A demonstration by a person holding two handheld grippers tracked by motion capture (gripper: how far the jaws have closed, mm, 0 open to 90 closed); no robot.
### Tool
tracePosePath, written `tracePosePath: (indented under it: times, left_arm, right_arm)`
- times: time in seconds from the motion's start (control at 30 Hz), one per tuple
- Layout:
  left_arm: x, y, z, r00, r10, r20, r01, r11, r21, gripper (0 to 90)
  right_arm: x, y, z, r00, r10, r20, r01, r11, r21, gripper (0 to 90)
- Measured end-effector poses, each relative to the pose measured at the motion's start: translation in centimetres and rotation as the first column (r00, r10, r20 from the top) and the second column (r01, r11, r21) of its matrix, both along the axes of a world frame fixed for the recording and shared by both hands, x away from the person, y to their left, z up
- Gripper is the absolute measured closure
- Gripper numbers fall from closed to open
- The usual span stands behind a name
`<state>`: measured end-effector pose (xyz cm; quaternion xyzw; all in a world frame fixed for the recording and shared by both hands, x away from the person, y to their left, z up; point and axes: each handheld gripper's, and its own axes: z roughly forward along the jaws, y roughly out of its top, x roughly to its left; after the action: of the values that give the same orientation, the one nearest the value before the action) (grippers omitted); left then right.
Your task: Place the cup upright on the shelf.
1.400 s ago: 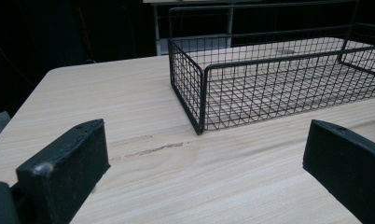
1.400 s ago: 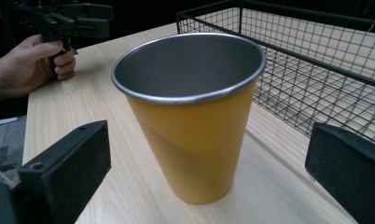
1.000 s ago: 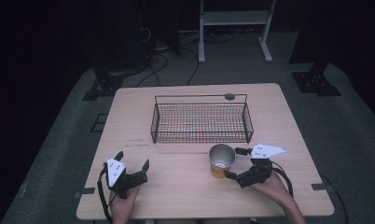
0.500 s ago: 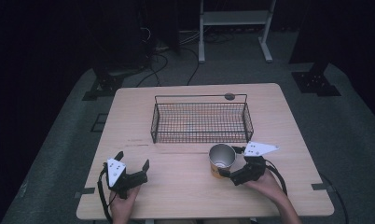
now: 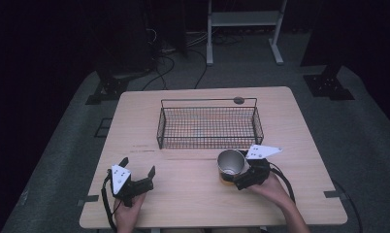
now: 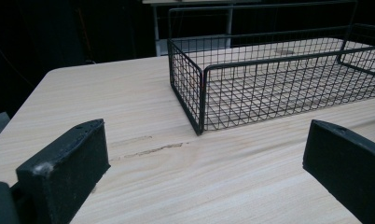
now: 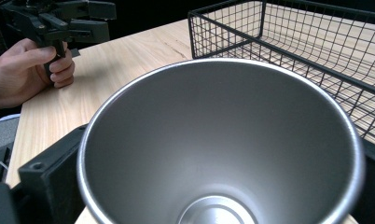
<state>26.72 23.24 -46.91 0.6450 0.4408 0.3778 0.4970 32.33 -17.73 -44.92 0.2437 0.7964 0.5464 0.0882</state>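
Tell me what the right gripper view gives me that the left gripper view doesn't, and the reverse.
Right gripper view alone: the metal cup sitting between its own black jaws, open mouth up and empty, plus the left gripper held in a hand farther off. Left gripper view alone: its jaws wide apart over bare wood, nothing between them, and a scuff mark on the tabletop. Both share the wire basket, empty, and the table.

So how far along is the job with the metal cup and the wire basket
Early on. Done: the right gripper has its jaws around the metal cup, which stands upright and empty on the table, just in front of the wire basket. In hand: the grasp itself; whether the jaws already press on the cup is unclear. Left: probably lifting the cup into the empty basket. The left gripper rests open and idle.
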Motion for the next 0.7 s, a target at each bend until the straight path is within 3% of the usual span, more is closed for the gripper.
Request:
tracePosePath:
  times: [0.3, 0.4, 0.7]
  left_arm:
    - [0.0, 0.0, 0.0, 1.0, 0.0, 0.0, 0.0, 1.0, -0.001, 0.0]
    - [0.0, 0.01, 0.0, 1.0, 0.001, -0.001, -0.001, 1.0, -0.001, 0.0]
    - [0.0, 0.03, 0.01, 1.0, 0.001, 0.0, -0.001, 1.0, -0.002, 0.0]
  right_arm:
    - [0.14, 0.03, -0.06, 1.0, -0.006, -0.005, 0.006, 1.0, -0.003, 0.0]
    - [0.06, -0.01, 0.07, 0.9999, -0.002, 0.01, 0.001, 1.0, 0.004, 7.0]
    - [0.07, -0.14, 0.15, 1.0, -0.001, 0.008, 0.001, 1.0, 0.003, 8.6]
